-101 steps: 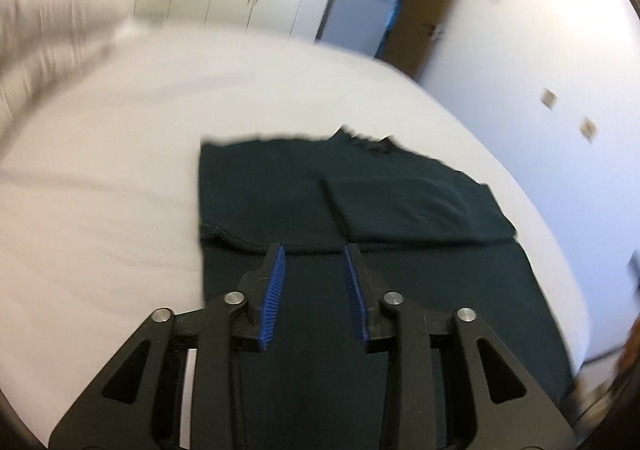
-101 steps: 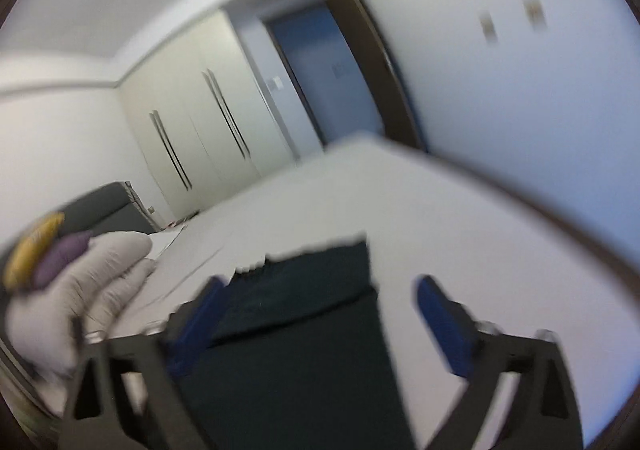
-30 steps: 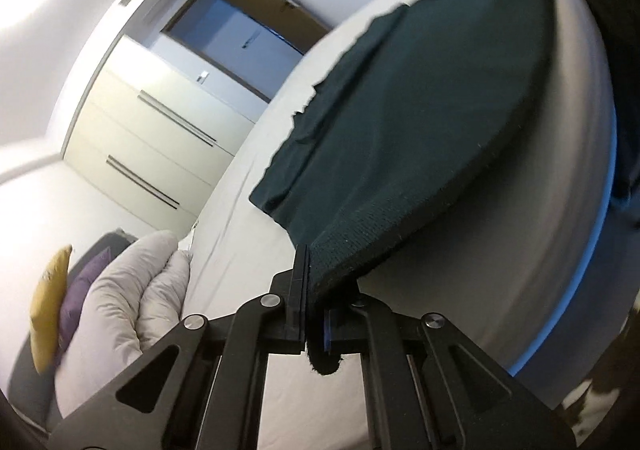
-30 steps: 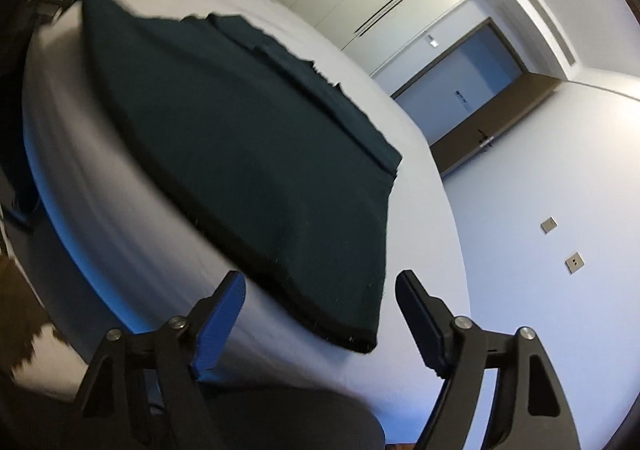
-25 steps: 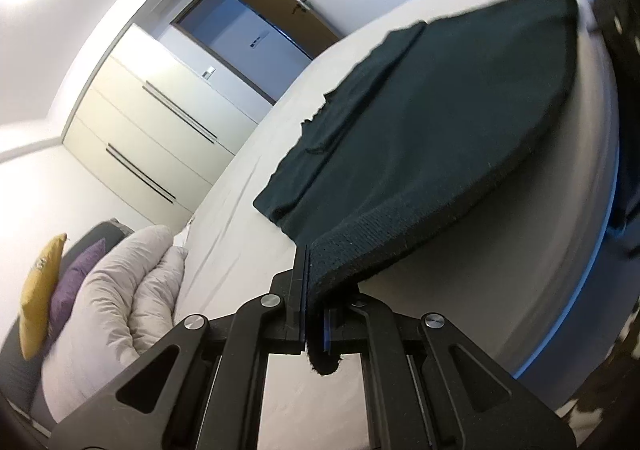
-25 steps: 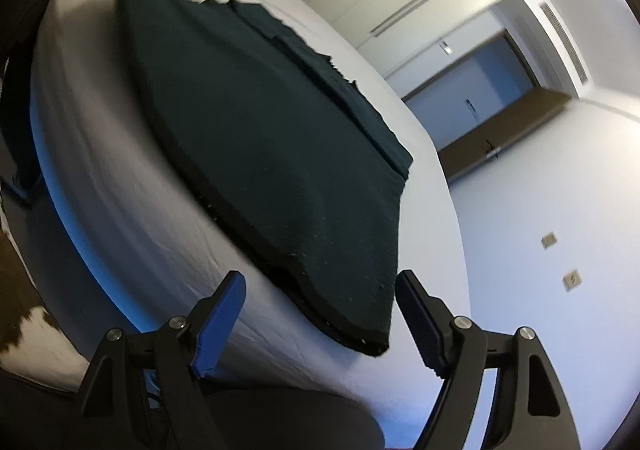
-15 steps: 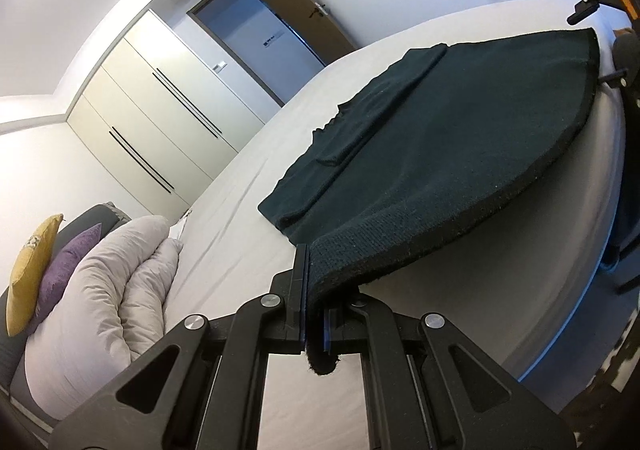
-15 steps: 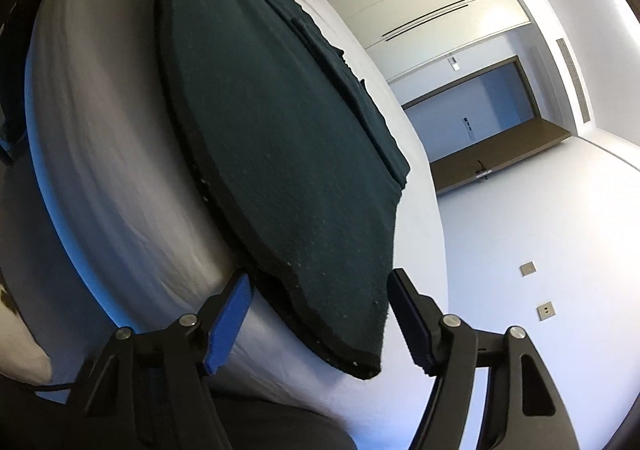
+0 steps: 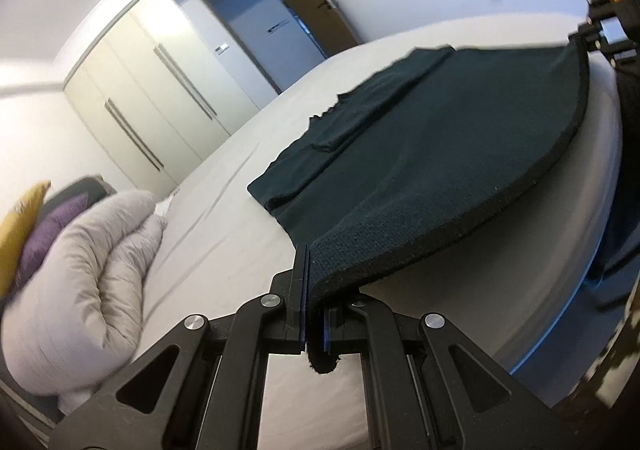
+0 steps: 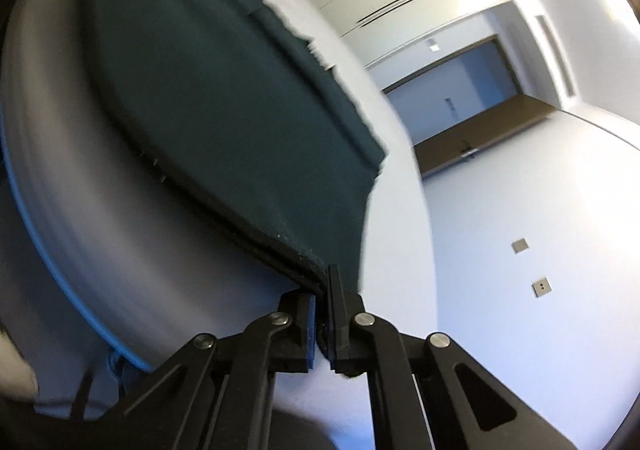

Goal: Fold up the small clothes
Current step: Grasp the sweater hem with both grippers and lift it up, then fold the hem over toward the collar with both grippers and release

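Note:
A dark green knitted garment (image 9: 432,153) lies spread on the white bed (image 9: 224,217), its sleeves folded in over the body. My left gripper (image 9: 314,282) is shut on its near left hem corner, which is raised a little off the sheet. In the right wrist view the same dark green garment (image 10: 224,97) stretches away to the upper left, and my right gripper (image 10: 322,292) is shut on its near right hem corner. The hem hangs taut between the two corners. At the left wrist view's right edge the other gripper's body (image 9: 604,29) shows.
A folded grey duvet (image 9: 84,270) with purple and yellow cushions (image 9: 24,226) lies at the bed's left end. Wardrobe doors (image 9: 160,97) and a room door (image 9: 264,25) stand behind the bed. The mattress edge (image 10: 52,250) curves just below the hem.
My right gripper's jaws have gone from wide apart around the hem corner to shut on it. The left gripper has rolled and lifted its corner slightly, still gripping.

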The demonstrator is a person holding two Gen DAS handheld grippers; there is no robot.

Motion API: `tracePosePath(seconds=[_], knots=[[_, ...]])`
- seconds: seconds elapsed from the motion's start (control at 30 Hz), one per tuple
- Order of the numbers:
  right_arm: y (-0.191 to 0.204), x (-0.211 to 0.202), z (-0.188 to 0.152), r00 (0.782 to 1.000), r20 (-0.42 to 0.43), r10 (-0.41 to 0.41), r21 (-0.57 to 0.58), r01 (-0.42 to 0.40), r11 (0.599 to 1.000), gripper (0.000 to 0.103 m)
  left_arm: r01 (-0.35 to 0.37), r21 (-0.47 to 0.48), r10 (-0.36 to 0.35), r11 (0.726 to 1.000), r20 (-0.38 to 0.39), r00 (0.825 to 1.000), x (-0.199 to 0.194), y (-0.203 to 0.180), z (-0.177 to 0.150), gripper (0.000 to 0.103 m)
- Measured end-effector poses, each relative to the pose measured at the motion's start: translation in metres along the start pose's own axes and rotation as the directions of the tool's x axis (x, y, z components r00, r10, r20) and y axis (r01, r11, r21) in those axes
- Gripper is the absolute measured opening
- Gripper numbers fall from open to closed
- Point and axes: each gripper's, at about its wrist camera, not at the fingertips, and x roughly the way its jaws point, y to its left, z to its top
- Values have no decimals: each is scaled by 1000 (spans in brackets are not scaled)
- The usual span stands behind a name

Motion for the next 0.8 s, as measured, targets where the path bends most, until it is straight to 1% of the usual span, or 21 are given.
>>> tracePosePath(seconds=[0.07,0.2,0.3,0.4,0.53,0.7,0.8], knots=[[-13,-1,11,999,33,-21,43,19,999,3,5,-63,-5,998,7,1000,2,13,9,4],[-34,10,37,996,75,-53,87,46,995,3,-13,-124,18,992,38,999,12,37,32,4],[-51,25,62,992,108,-68,106,57,993,3,-22,-170,33,985,59,998,29,61,54,4],[-70,51,87,990,121,-72,121,58,991,3,-25,-226,39,974,56,998,55,87,75,4],[-91,95,116,991,117,-70,125,55,991,3,-27,-272,31,962,8,999,108,119,100,4],[-114,159,152,995,88,-45,129,34,991,3,-37,-247,28,968,-38,999,175,137,128,4],[-125,200,172,998,64,-20,127,12,992,3,-36,-221,19,975,-80,997,225,142,145,4]])
